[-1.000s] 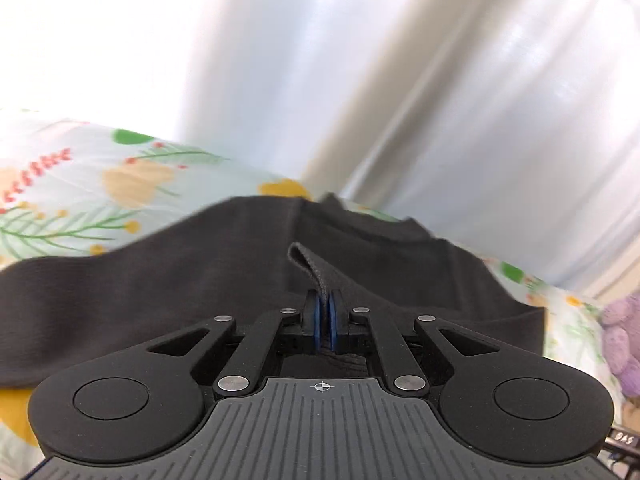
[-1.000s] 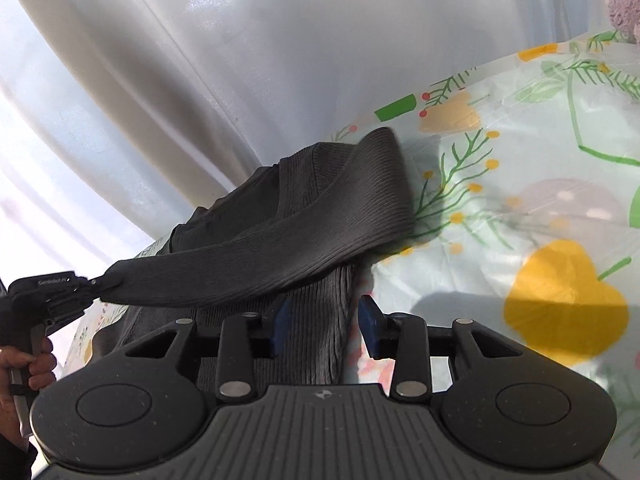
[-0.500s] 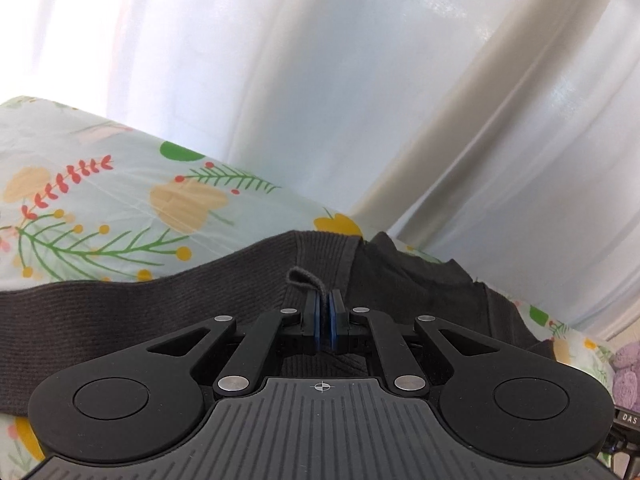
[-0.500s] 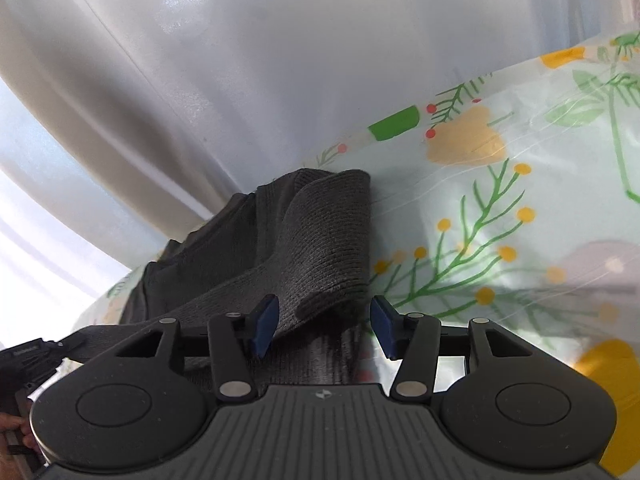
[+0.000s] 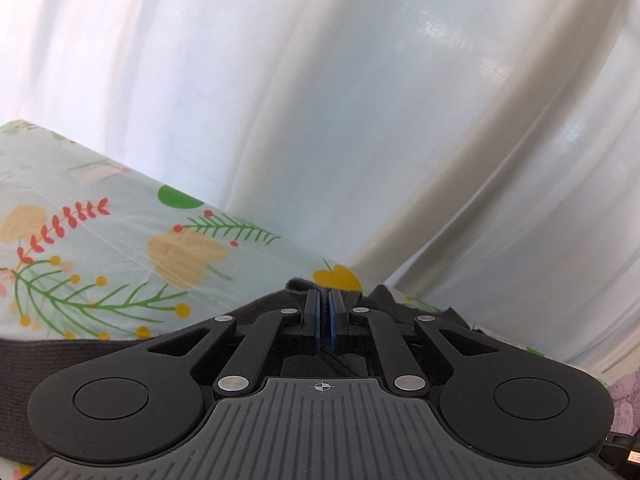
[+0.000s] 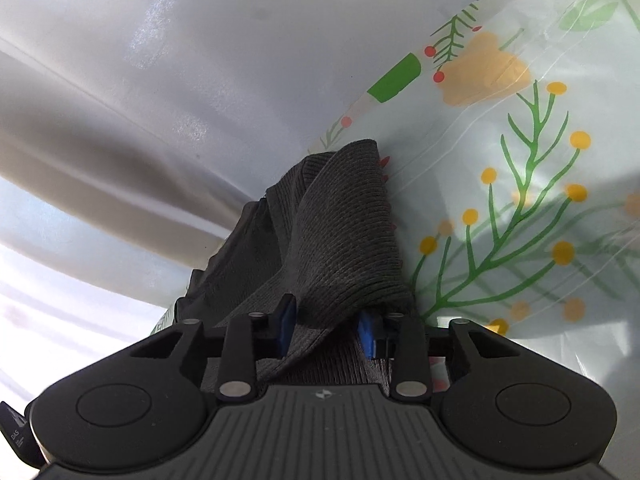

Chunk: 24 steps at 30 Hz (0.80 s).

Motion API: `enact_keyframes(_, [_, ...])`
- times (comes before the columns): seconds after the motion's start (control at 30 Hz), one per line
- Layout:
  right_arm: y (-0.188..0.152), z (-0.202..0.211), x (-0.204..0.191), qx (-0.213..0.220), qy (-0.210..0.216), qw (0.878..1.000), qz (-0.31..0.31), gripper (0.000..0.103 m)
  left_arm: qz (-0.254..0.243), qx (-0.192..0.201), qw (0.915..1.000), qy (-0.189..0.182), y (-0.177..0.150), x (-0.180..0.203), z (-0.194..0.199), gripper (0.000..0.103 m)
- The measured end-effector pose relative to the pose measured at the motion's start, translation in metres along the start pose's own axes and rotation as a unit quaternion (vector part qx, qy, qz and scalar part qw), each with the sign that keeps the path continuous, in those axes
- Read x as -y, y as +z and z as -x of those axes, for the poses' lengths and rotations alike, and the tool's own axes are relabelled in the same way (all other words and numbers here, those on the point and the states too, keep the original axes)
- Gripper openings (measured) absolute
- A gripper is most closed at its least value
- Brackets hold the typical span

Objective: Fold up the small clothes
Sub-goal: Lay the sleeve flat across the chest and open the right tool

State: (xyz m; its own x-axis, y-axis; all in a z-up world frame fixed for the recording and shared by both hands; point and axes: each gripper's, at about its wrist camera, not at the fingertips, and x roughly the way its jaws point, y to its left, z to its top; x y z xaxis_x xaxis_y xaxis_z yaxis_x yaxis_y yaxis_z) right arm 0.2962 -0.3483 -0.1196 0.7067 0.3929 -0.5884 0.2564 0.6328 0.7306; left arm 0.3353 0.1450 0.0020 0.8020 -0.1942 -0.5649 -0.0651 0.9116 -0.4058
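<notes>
Dark ribbed knit garment [image 6: 344,240] lies on a floral-print table [image 6: 520,184] in front of pale curtains [image 5: 320,100], its far end reaching almost to the table's far edge. Seen from the right wrist, it runs lengthwise from near to far, with one long band doubled over and trailing near and left. The left hand-held gripper [image 5: 325,316] is clamped narrow on a thin edge of the same fabric [image 5: 24,364], which stretches off to the left as a dark strip. The right hand-held gripper [image 6: 329,330] has just been closing; its blue pads [image 6: 286,330] stand on both sides of the folded band, and I cannot tell whether they press it yet. To do this fold well, the right side should probably catch both layers squarely at the crease, then both hands keep the band taut and lay it in line with the garment's length, so its edges meet without twisting.
</notes>
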Motion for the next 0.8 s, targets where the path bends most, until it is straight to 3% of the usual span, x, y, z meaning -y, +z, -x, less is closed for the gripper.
enact_keyframes(0.1, [0.002, -0.005, 0.007, 0.005, 0.011, 1.000, -0.025, 0.014, 0.007, -0.007, 1.0000, 0.000, -0.003, -0.005, -0.006, 0.006])
enact_keyframes(0.23, [0.002, -0.002, 0.011, 0.040, 0.003, 0.999, -0.023, 0.010, -0.004, -0.027, 0.9996, 0.002, -0.012, -0.004, -0.018, 0.006])
enact_keyframes(0.37, [-0.006, 0.003, 0.001, 0.090, -0.058, 0.993, 0.049, 0.010, -0.026, -0.041, 0.9988, 0.006, -0.022, 0.001, -0.031, 0.006])
enact_keyframes(0.53, [-0.013, -0.002, -0.008, 0.102, -0.096, 0.983, 0.119, 0.009, -0.033, -0.055, 0.9978, 0.017, -0.030, -0.006, -0.042, 0.006])
enact_keyframes(0.67, [-0.006, 0.001, 0.009, 0.087, -0.041, 0.994, 0.050, 0.021, -0.026, -0.062, 0.9976, 0.015, -0.030, -0.014, -0.045, 0.006])
enact_keyframes(0.8, [-0.008, -0.007, 0.008, 0.063, -0.016, 0.997, 0.039, 0.022, -0.022, -0.062, 0.9978, 0.011, -0.029, -0.016, -0.046, 0.006])
